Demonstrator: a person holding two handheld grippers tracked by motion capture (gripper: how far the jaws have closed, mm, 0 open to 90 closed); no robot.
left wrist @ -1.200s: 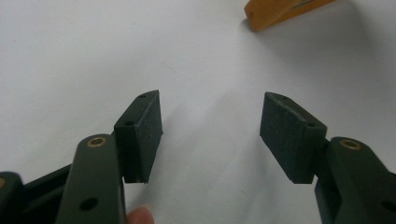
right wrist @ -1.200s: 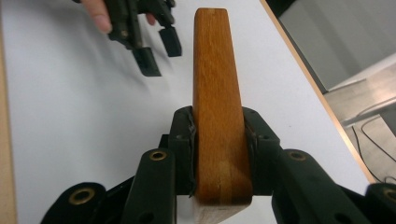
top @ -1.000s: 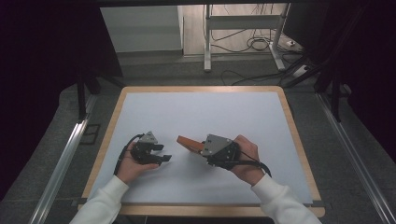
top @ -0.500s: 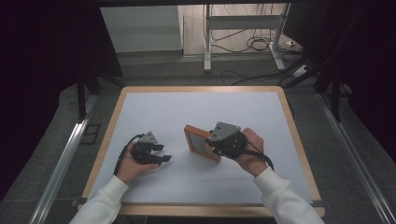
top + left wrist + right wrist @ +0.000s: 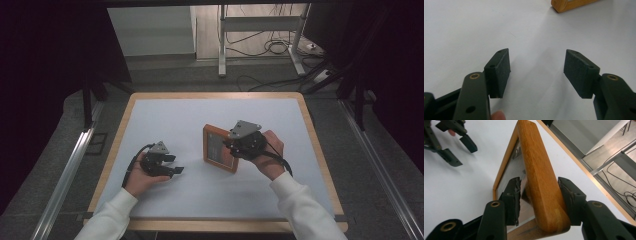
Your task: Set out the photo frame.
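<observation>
1. A person sits at a bench [image 5: 150, 115] with a pale grey-white top and a light wooden rim, seen from above. Both forearms, in white sleeves, come in from the near edge.
2. The right hand holds the right claw [image 5: 231, 145] a little right of the bench's middle. Its jaws are clamped on one side rail of a wooden picture frame [image 5: 218, 148].
3. In the right gripper view the frame [image 5: 536, 172] is tilted up on edge: one black pad presses the glass side, the other presses the outer face of the rounded orange-brown rail. The frame's far end points down toward the bench top.
4. From above, the frame stands near the bench's centre, its glazed face turned toward the person's left.
5. The left hand rests on the bench at the near left, holding the left claw [image 5: 175, 164], which points toward the frame and is well apart from it.
6. In the left gripper view the left claw [image 5: 537, 72] has its jaws spread wide with bare bench between them. A corner of the frame [image 5: 571, 5] shows at the top edge, and a fingertip [image 5: 498, 115] shows at the bottom.
7. Beyond the bench are a grey floor, loose cables [image 5: 272, 47] and metal stand legs [image 5: 221, 45].
</observation>
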